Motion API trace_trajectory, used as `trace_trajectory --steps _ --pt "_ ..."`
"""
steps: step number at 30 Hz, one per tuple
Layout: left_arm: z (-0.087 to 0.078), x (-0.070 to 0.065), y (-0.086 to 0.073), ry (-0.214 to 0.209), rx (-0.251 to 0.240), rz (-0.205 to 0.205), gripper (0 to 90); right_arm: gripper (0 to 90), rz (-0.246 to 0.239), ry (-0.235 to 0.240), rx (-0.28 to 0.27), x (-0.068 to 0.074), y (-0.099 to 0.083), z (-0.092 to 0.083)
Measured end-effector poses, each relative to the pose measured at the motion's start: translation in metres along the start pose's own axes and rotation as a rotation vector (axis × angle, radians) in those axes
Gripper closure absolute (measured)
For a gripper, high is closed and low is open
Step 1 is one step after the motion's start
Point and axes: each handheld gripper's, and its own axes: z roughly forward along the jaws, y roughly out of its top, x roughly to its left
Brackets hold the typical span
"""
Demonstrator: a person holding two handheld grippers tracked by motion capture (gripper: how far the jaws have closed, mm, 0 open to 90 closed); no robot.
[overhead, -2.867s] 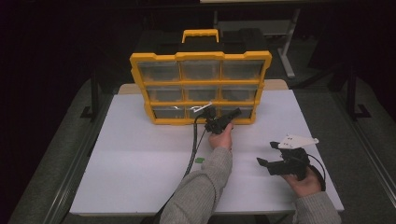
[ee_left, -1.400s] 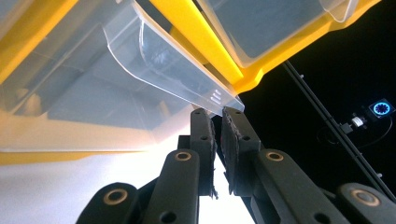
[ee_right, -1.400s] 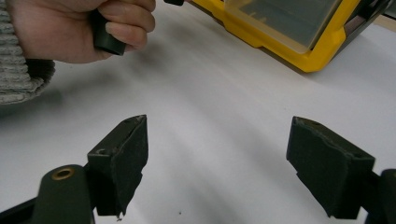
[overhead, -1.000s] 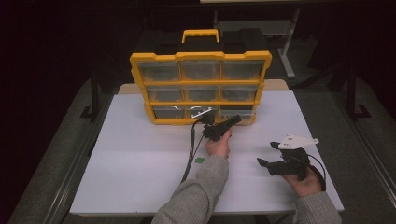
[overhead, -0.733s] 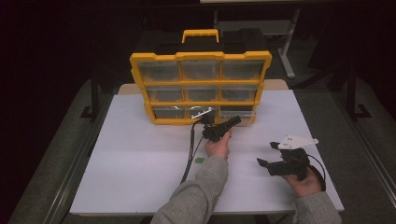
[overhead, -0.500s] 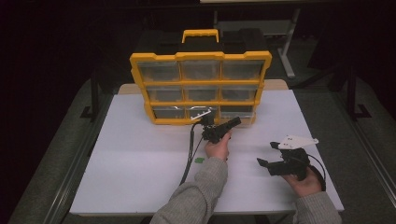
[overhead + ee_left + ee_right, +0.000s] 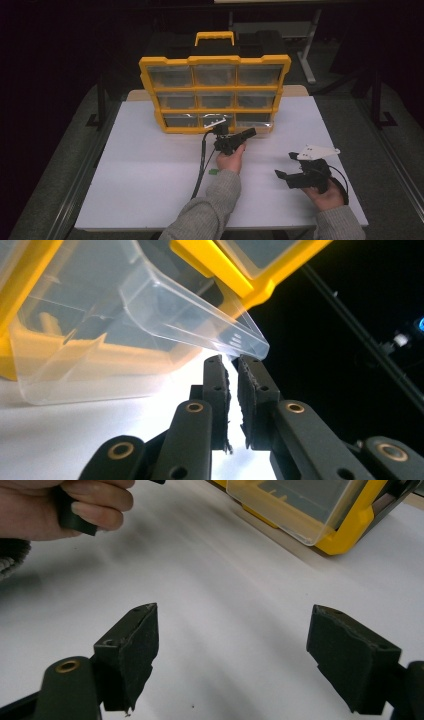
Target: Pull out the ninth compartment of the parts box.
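Note:
A yellow organiser case [image 7: 215,61] with clear drawers stands upright at the back of the white table [image 7: 150,170]. My left gripper [image 7: 251,132] points at its bottom right drawer [image 7: 253,120]. In the left gripper view the clear drawer [image 7: 125,330] juts out of the case, its lip just above my left gripper [image 7: 232,362]. The jaws have just been opening by a sliver, with nothing between them. My right gripper [image 7: 286,166] rests low at the table's right, open. In the right gripper view the right gripper [image 7: 235,620] has bare table between its pads.
A black cable [image 7: 200,170] trails from the left gripper across the table toward the front edge. A small green bit [image 7: 213,172] lies beside it. The left hand [image 7: 75,505] appears at the top left of the right gripper view. Dark floor surrounds the table.
The left gripper has eased slightly back from the case's bottom row. The right gripper has kept still.

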Motion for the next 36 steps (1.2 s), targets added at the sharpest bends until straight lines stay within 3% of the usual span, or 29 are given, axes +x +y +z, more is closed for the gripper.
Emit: trace_trajectory --steps 4,6,8,11,15,22,25,32,36 --pt "-0.006 -0.010 0.003 0.008 0.047 0.079 76.1 19.8 0.002 0.000 0.004 0.000 0.000 0.000" --pt "-0.007 -0.014 0.005 0.006 0.104 0.118 71.2 19.8 -0.002 -0.001 0.002 0.001 0.000 0.000" --pt "-0.009 -0.020 0.007 0.029 0.135 0.206 68.2 19.8 -0.003 0.001 0.004 0.001 0.000 0.001" --pt "-0.013 -0.025 0.012 0.032 0.202 0.298 63.2 19.9 -0.006 -0.002 0.005 0.002 0.000 0.001" --pt "-0.019 -0.034 0.021 0.035 0.238 0.428 60.0 19.9 -0.006 -0.001 0.004 0.001 0.000 0.000" --pt "-0.020 -0.052 0.038 0.032 0.328 0.600 60.0 19.9 -0.006 0.004 0.007 0.001 0.000 0.001" --pt "-0.019 -0.060 0.046 0.052 0.376 0.708 59.2 19.9 -0.006 0.006 0.006 0.001 0.000 0.001" --pt "-0.011 -0.072 0.069 0.074 0.468 0.911 53.3 19.9 -0.001 0.012 0.011 0.000 -0.001 0.002" --pt "-0.002 -0.071 0.076 0.083 0.520 0.954 53.5 19.9 0.002 0.015 0.014 -0.001 -0.001 0.003"
